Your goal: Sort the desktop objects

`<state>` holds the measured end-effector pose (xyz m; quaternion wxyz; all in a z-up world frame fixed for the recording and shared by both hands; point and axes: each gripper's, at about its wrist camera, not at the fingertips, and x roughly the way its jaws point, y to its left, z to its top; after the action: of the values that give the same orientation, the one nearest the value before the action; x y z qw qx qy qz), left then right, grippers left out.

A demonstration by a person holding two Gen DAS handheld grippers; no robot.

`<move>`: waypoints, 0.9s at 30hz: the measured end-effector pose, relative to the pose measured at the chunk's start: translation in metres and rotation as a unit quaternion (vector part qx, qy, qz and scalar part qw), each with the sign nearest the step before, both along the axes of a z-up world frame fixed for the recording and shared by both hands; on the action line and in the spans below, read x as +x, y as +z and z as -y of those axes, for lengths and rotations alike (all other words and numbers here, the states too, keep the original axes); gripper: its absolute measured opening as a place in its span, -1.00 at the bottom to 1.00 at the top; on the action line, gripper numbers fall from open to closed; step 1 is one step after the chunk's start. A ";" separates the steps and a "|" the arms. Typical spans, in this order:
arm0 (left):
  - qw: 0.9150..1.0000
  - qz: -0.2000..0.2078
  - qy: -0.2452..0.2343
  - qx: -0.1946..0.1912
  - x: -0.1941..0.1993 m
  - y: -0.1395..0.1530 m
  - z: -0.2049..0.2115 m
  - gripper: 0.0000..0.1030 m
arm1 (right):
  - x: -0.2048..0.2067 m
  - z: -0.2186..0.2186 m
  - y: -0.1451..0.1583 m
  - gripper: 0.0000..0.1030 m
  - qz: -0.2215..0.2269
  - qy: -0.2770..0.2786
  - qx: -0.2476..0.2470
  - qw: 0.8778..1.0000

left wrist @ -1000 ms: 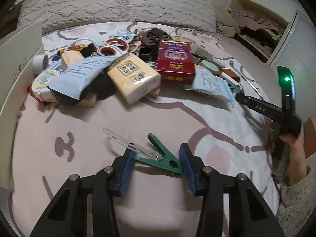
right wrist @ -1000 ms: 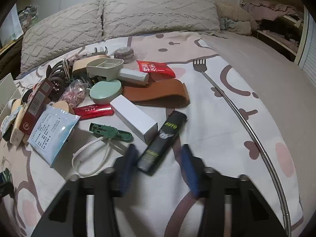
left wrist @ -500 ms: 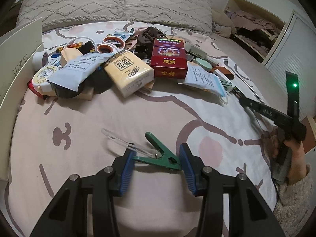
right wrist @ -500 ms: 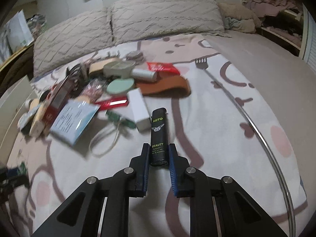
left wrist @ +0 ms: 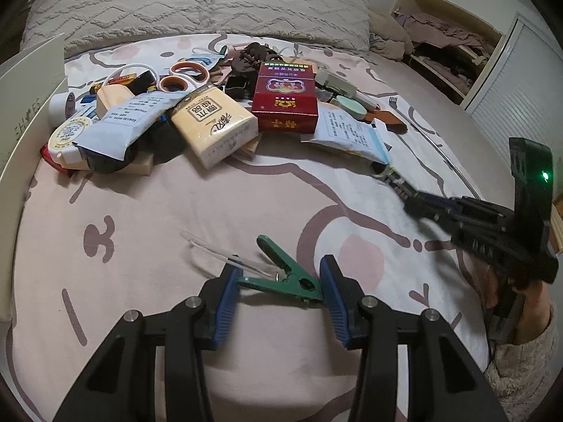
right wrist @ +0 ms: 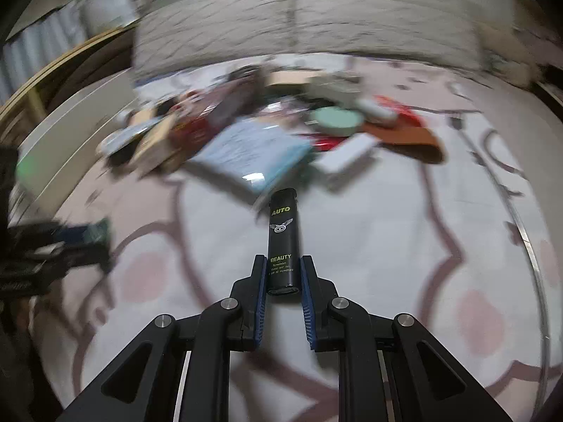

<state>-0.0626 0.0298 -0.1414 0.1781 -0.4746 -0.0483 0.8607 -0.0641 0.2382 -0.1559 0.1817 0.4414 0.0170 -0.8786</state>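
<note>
Clamped between the blue pads of the right gripper (right wrist: 282,260), jaws just drawn narrow: a black tube (right wrist: 284,235) lettered AUTO and BEAUTY, gripped at its near end, pointed away and carried clear of the sheet. Held at about half width, the left gripper (left wrist: 278,274), with a green clip (left wrist: 295,283) spanning pad to pad and touching both. Just beside the clip, lying on the sheet, a clear plastic sliver (left wrist: 225,253) (tweezers or a pipette, hard to tell).

Worked over a bed rather than a desk: pale pink sheet (left wrist: 211,204) with a brown cartoon print, two grey knit pillows (left wrist: 197,3) along the head, an open closet shelf (left wrist: 447,35) of crumpled clothes at far right. Seen at the right edge of the left view, a hand (left wrist: 527,302) in a knitted sleeve (left wrist: 524,379) on the other gripper's handle.

Heaped mid-bed, well apart from both grippers: a red box (left wrist: 285,102), a cream packet (left wrist: 214,123) leaning against it, orange-handled scissors (left wrist: 183,77), a tape roll (left wrist: 61,105), a white-and-blue pouch (left wrist: 352,133), a round green case (left wrist: 348,105), a brown strap (left wrist: 387,119).

Stood along the left edge, a white box (left wrist: 31,81) with partly legible lettering; contents hidden from both views.
</note>
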 end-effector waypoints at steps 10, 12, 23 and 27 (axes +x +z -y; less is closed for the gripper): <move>0.999 -0.016 0.029 -0.034 -0.005 0.001 0.011 0.43 | 0.023 0.044 0.000 -0.63 0.019 0.124 0.005 0.992; 0.998 -0.027 0.032 -0.040 -0.006 0.000 0.011 0.44 | 0.026 0.050 -0.001 -0.63 0.016 0.137 0.019 0.990; 0.999 -0.028 -0.025 -0.031 -0.004 -0.002 -0.008 0.45 | 0.024 0.042 0.000 0.16 -0.013 0.080 0.103 0.991; 0.998 -0.020 -0.045 -0.025 0.000 -0.001 -0.013 0.45 | 0.019 0.029 -0.001 0.47 -0.016 0.052 0.113 0.992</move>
<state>-0.0627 0.0433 -0.1422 0.2056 -0.4631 -0.0015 0.8621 -0.0450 0.2094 -0.1565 0.1755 0.4439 0.1420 -0.8672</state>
